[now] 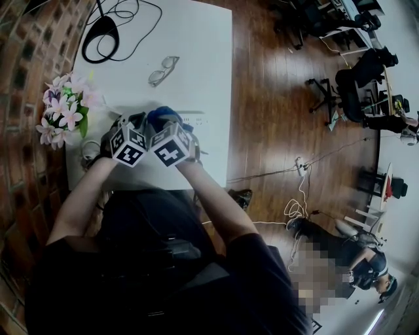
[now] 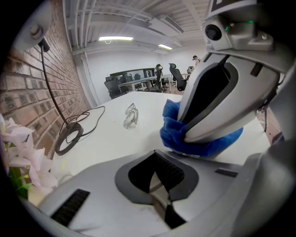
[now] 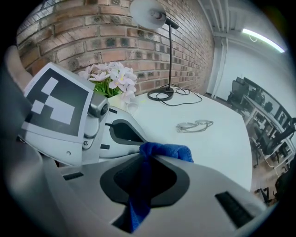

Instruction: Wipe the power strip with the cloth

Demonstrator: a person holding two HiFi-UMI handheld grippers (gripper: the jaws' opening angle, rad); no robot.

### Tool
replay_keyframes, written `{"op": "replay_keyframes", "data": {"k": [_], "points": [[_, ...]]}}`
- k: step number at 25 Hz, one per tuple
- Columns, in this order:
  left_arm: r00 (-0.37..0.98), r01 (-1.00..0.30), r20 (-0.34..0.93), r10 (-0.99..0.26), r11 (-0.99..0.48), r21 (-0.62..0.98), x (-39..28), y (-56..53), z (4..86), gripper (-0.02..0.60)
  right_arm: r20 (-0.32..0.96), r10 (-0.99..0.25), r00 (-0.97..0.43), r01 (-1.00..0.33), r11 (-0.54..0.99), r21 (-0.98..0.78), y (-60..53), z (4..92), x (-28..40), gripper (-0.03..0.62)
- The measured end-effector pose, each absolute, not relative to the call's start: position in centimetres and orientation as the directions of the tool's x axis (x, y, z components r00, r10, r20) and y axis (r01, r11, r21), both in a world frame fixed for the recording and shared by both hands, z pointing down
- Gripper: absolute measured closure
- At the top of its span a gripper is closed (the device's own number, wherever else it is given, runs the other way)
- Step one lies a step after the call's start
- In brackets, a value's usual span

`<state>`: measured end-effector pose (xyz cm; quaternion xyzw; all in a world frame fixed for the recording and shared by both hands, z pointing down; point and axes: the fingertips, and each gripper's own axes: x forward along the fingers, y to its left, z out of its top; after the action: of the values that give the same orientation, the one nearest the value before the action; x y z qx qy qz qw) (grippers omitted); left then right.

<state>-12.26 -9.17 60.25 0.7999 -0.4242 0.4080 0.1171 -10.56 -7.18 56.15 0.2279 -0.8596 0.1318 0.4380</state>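
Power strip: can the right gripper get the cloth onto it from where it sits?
Probably yes. The right gripper is shut on the blue cloth and hangs right at the end of the power strip, with nothing between them. The left gripper, shut, sits close beside it, not across the way.

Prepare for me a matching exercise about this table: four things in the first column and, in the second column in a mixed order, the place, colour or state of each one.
Things:
1. cloth
2. eyeglasses
3. flowers
4. lamp

Descriptions:
A. pink and white
B. blue, pinched in the right claw
C. lying flat in the middle of the white table
D. standing upright at the table's far end

Right pairs: 1-B, 2-C, 3-A, 4-D
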Motion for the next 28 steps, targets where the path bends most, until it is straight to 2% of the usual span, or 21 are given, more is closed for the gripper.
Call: {"op": "replay_keyframes", "data": {"k": [9, 17, 28], "points": [[0.317, -0.771, 0.749, -0.581, -0.618, -0.154, -12.2, -9.2, 59.9, 0.569, 0.800, -0.187, -0.570, -0.461, 0.879, -0.124, -6.4, 56.3, -11.8, 0.554], [0.313, -0.767, 0.752, -0.581, -0.621, -0.160, -12.1, -9.1, 59.9, 0.569, 0.806, -0.198, -0.558, -0.431, 0.899, -0.077, -6.8, 56.1, -11.5, 0.553], [0.311, -0.760, 0.760, -0.570, -0.629, -0.161, -12.1, -9.1, 59.9, 0.569, 0.797, -0.226, -0.560, -0.461, 0.884, -0.073, -7.3, 56.1, -9.8, 0.553]]}}
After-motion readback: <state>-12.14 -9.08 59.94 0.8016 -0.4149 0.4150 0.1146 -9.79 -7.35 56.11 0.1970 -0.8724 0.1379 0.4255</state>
